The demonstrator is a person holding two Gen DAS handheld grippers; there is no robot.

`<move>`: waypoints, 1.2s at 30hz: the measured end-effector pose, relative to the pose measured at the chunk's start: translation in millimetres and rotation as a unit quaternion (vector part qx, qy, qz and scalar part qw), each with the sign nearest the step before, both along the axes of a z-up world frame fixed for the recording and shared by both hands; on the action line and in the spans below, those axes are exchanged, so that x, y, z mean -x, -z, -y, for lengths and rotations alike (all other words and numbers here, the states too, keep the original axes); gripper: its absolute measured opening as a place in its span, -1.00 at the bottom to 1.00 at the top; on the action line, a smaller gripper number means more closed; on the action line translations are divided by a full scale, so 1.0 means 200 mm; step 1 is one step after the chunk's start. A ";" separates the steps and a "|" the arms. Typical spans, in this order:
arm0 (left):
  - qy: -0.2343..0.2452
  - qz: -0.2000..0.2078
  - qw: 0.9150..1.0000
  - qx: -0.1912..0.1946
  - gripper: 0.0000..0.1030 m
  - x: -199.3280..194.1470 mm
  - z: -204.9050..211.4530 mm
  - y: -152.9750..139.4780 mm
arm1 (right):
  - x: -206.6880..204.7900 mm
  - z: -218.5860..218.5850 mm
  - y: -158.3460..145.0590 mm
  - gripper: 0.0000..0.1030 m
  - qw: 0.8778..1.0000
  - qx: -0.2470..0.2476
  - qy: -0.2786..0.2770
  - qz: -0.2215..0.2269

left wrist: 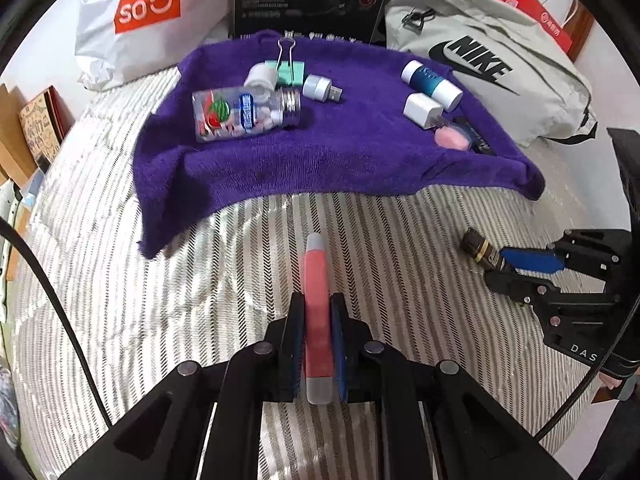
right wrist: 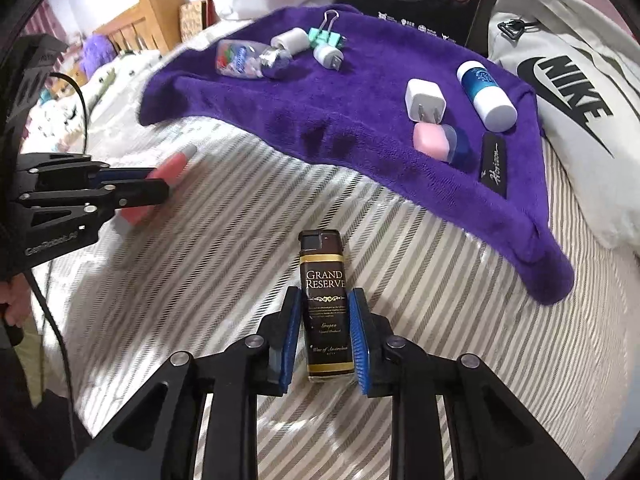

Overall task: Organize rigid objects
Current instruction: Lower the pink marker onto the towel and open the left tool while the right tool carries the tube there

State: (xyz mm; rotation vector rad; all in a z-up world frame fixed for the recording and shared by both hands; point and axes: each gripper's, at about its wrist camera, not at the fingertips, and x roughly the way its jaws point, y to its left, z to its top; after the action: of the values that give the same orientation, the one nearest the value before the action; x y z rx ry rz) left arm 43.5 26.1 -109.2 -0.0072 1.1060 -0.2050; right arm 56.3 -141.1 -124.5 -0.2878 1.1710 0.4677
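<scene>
the left gripper [left wrist: 318, 344] is clamped on a pink tube with grey ends [left wrist: 317, 296], held over the striped bed [left wrist: 200, 280]. the right gripper [right wrist: 325, 340] squeezes a dark brown lighter [right wrist: 325, 308] with gold bands and the words "grand reserve", near the purple towel [right wrist: 360, 128].

The lighter [right wrist: 326, 304] reads "GRAND RESERVE", the grey bag [left wrist: 492, 68] "NIKE", the white bag [left wrist: 148, 0] "MINISO".

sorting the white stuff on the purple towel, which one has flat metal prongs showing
The white square charger plug, lying beside the pink case. The small white cylinder ends in a USB connector, and the blue-banded tube has only plain caps.
</scene>
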 end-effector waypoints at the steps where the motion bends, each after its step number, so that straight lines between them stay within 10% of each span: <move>1: 0.002 0.000 1.000 0.000 -0.75 0.00 0.00 0.00 | 0.01 0.00 0.00 -0.53 1.000 -0.003 0.003 0.000; 22: 0.017 0.000 0.999 -0.036 -0.76 0.00 0.07 0.03 | 0.05 -0.03 0.03 -0.52 1.000 0.015 -0.003 0.017; 36: 0.010 0.021 1.000 0.008 -0.76 -0.03 -0.02 -0.16 | 0.01 0.11 -0.09 -0.54 0.998 -0.041 0.037 0.003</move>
State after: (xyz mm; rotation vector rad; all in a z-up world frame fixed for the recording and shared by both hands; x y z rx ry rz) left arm 50.5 31.0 -76.6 -0.0052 1.0634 -0.2317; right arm 53.7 -163.0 -106.5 -0.1750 1.1494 0.4482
